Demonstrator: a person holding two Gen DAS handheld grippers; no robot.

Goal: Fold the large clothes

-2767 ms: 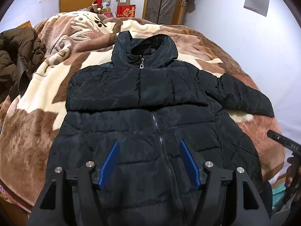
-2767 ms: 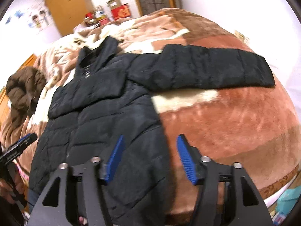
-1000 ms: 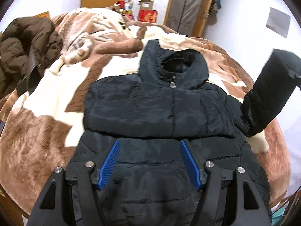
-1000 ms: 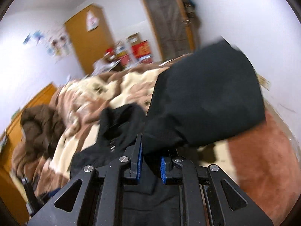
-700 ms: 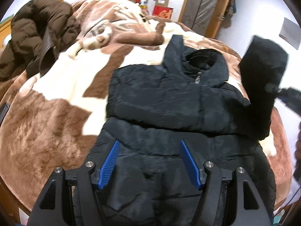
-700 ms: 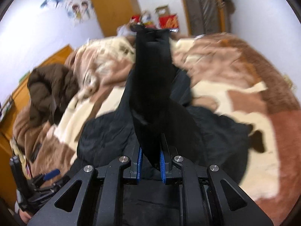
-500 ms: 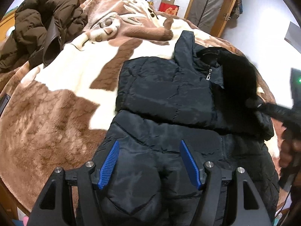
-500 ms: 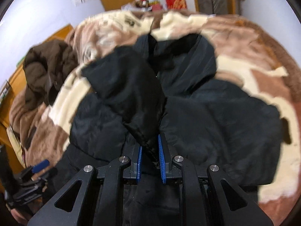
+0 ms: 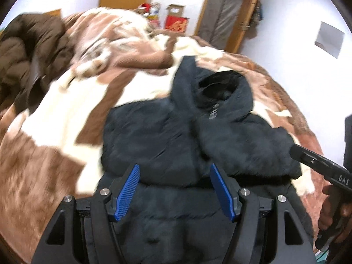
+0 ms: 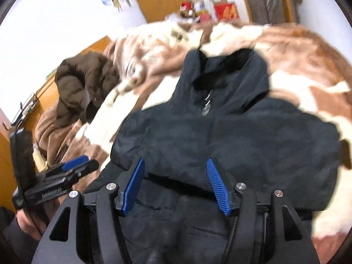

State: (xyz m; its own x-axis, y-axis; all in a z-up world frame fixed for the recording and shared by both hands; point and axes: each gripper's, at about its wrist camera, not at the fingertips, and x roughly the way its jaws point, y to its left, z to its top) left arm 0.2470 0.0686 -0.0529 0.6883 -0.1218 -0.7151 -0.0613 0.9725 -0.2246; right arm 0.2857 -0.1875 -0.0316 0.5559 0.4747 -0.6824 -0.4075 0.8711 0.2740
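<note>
A black hooded puffer jacket [image 9: 176, 136] lies front-up on the bed, hood pointing away. Both sleeves are folded across its chest. It also shows in the right wrist view [image 10: 231, 136]. My left gripper [image 9: 175, 180] is open and empty, above the jacket's lower front. My right gripper [image 10: 175, 173] is open and empty, above the jacket just below the folded sleeves. The right gripper's body shows at the right edge of the left wrist view [image 9: 319, 165]. The left gripper shows at the left of the right wrist view [image 10: 72, 169].
A brown and cream plush blanket [image 9: 55, 121] covers the bed. A dark brown coat [image 9: 28, 50] is heaped at the far left, also in the right wrist view [image 10: 83, 81]. Boxes [image 9: 176, 22] and a door stand beyond the bed. A wooden bed edge [image 10: 46, 92] runs at left.
My right gripper carried the right sleeve over the chest, let it go and opened. The sleeve now lies folded on the jacket. My left gripper stayed open and shifted over the lower front.
</note>
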